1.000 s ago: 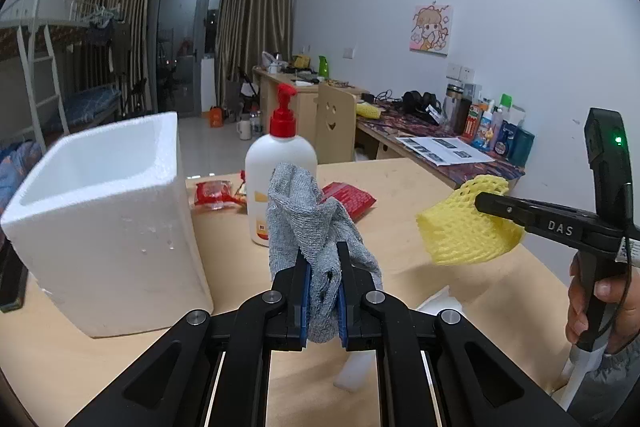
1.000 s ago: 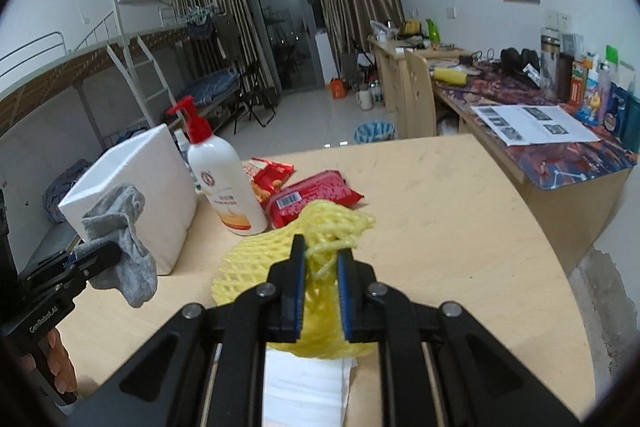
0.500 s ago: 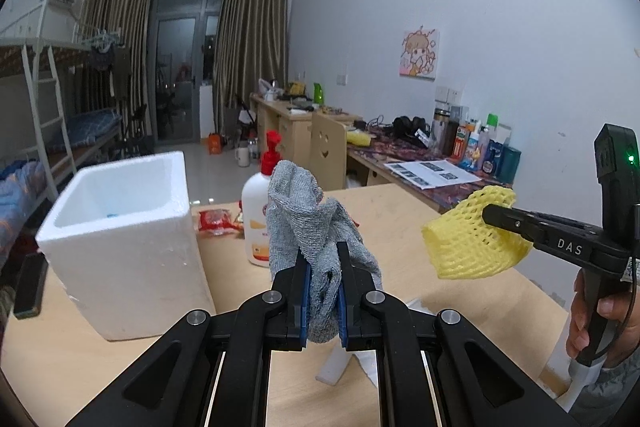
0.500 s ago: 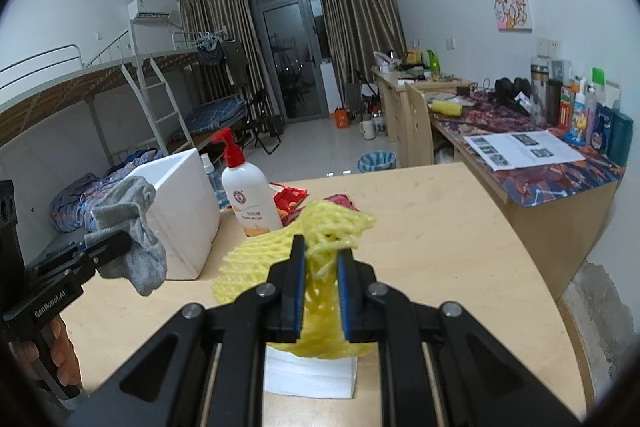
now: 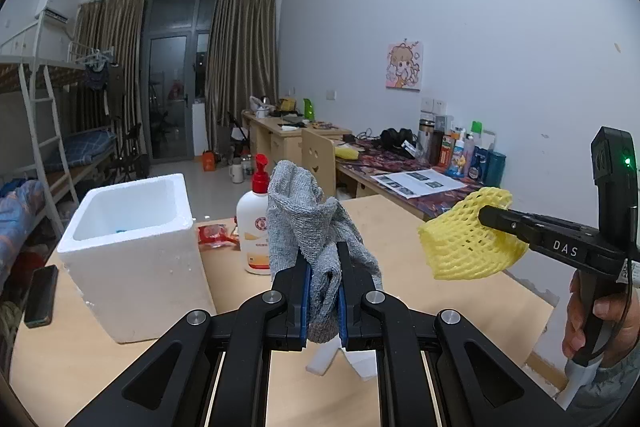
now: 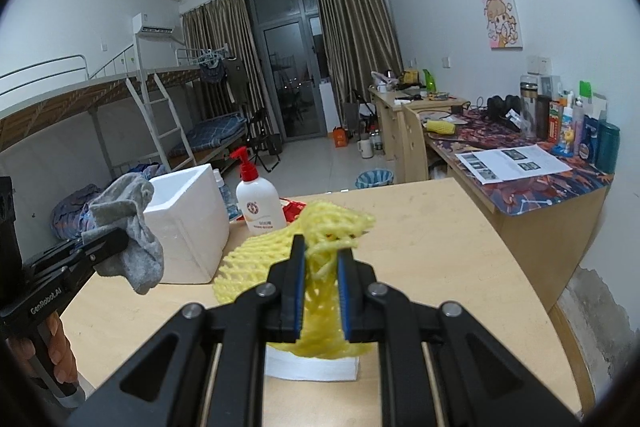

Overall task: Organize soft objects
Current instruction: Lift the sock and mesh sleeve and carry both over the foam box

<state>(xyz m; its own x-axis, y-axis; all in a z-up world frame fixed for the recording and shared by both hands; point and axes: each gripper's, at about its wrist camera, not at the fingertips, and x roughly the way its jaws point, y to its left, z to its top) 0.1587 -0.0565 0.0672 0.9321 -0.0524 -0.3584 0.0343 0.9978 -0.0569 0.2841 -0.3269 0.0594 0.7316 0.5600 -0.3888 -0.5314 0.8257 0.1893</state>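
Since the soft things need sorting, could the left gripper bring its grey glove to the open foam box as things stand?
Probably yes: the left gripper is shut on the grey glove, and the white foam box beside it stands open-topped, with nothing between them.

We have two fisheye views, each riding on a handheld gripper and looking forward along its black fingers, tilted slightly down over a wooden table [image 5: 408, 227] toward the curtained balcony door [image 6: 296, 83]. From the left wrist we look from the table's near left side; the right gripper [image 5: 486, 217] enters at our right edge. From the right wrist, the left gripper [image 6: 120, 241] enters at left. Both views share the white foam box [image 5: 132, 251], the pump bottle [image 6: 256, 201] and the far desk [image 6: 532, 175].
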